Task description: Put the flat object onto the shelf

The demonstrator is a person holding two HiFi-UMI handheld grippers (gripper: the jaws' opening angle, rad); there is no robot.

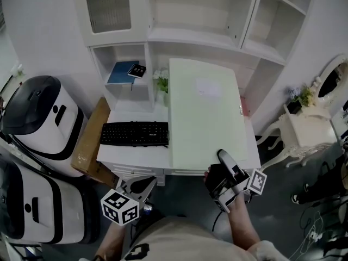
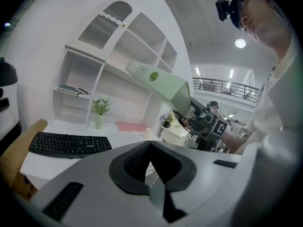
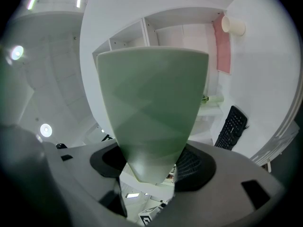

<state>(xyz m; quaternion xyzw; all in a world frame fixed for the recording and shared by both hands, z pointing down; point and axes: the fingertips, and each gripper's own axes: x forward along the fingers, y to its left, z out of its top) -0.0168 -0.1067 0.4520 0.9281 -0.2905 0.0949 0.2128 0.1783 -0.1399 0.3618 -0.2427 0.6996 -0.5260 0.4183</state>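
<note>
The right gripper (image 1: 216, 170) has its jaws tight on the near corner of the flat green board (image 1: 204, 113). The board is up in the air, tilted, over the white bench (image 1: 133, 155) and in front of the shelf (image 1: 190, 15). Its far edge may touch the shelf, but that is hard to see. The left gripper (image 1: 142, 185) is low down with its jaws closed on nothing.

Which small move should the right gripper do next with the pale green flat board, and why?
Probably raise the board a little and ease it forward into the wide shelf opening. The right gripper has its jaws closed on the board's near edge, and the board hangs tilted over the desk, its far edge seemingly not yet resting on any shelf.
</note>
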